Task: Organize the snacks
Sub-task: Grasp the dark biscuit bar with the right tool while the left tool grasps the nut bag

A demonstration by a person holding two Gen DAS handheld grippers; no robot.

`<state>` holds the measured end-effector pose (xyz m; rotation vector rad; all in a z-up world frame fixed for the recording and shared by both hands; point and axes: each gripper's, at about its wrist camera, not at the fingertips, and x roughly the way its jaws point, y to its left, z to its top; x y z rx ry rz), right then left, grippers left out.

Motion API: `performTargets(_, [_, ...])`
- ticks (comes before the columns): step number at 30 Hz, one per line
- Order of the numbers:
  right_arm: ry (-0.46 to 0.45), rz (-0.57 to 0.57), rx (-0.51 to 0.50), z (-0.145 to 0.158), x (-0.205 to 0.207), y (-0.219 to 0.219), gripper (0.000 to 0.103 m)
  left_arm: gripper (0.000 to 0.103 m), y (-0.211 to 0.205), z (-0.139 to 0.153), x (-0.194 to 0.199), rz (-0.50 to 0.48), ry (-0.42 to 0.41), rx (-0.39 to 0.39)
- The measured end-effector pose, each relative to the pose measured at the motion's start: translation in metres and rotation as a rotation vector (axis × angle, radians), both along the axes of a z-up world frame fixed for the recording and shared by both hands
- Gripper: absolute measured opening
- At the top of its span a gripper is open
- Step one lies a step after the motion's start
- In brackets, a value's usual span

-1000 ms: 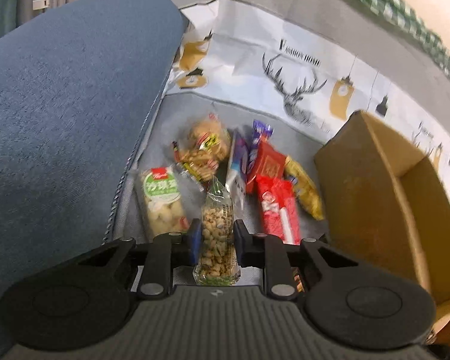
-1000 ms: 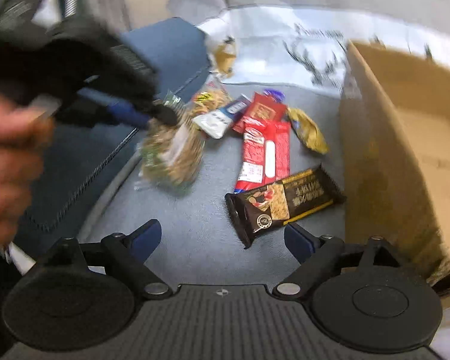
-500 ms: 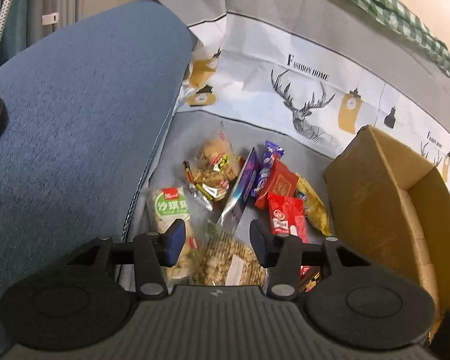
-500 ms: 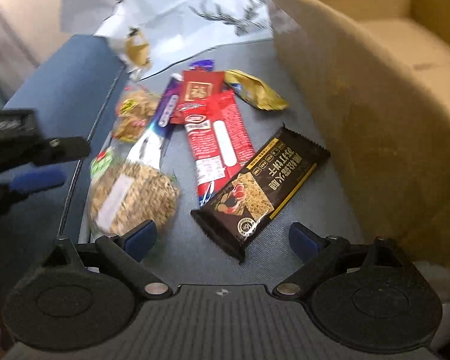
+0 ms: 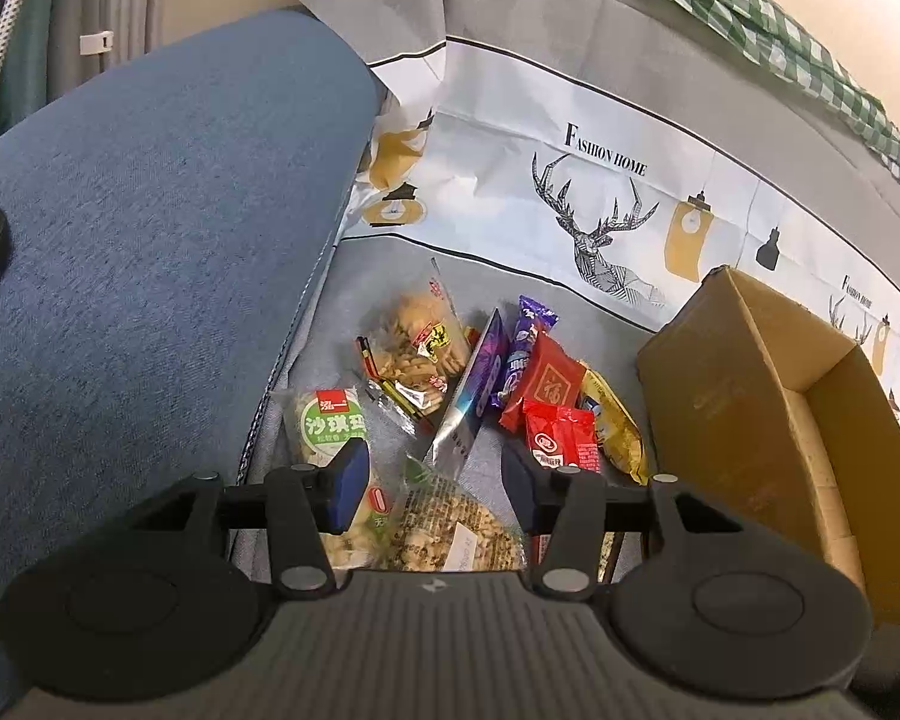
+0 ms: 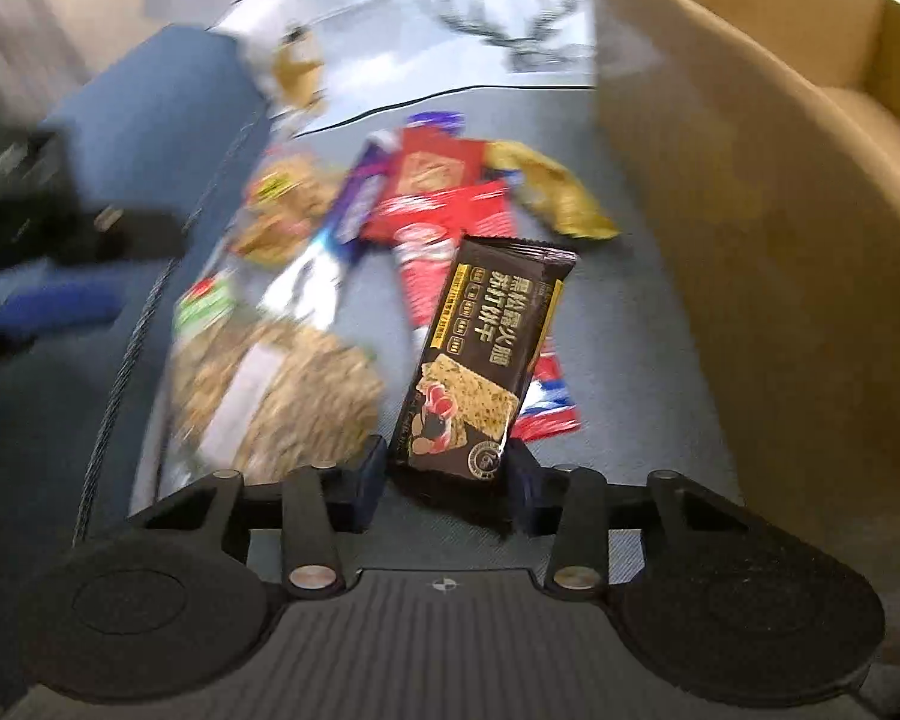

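our right gripper (image 6: 444, 474) just closed, jaws clamped on the near end of the black cracker pack (image 6: 483, 360), cardboard box (image 6: 750, 240) beside it, our left gripper (image 5: 435, 480) jaws apart over the dropped nut bag (image 5: 450, 531), empty

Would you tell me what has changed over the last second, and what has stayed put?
The left gripper opened and let go of the clear peanut bag, which now lies on the grey seat. The right gripper moved in and its jaws have just been closing on the black cracker packet, now tilted up between them. The cardboard box and the other snacks stayed put.
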<state>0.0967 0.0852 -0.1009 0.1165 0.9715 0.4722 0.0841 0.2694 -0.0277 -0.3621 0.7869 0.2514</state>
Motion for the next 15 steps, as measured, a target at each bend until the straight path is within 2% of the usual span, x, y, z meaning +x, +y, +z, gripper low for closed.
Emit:
performTargets(2, [-0.008, 0.051, -0.011, 0.0, -0.005, -0.003, 0.043, 0.054, 0.001, -0.001, -0.003, 0.005, 0.005, -0.009])
performTargets(7, [-0.007, 0.176, -0.008, 0.002, -0.021, -0.018, 0.043, 0.065, -0.004, -0.012, 0.002, -0.026, 0.077, -0.019])
performTargets(10, [-0.026, 0.231, -0.023, 0.009, -0.033, -0.023, 0.043, 0.071, -0.014, -0.018, 0.006, -0.07, 0.121, 0.021])
performTargets(12, [-0.027, 0.251, -0.004, 0.014, -0.039, -0.032, 0.043, 0.082, -0.022, -0.02, 0.008, -0.102, 0.133, 0.048])
performTargets(15, [-0.049, 0.276, -0.022, 0.014, -0.051, -0.046, 0.044, 0.09, -0.038, -0.026, 0.014, -0.149, 0.171, 0.126])
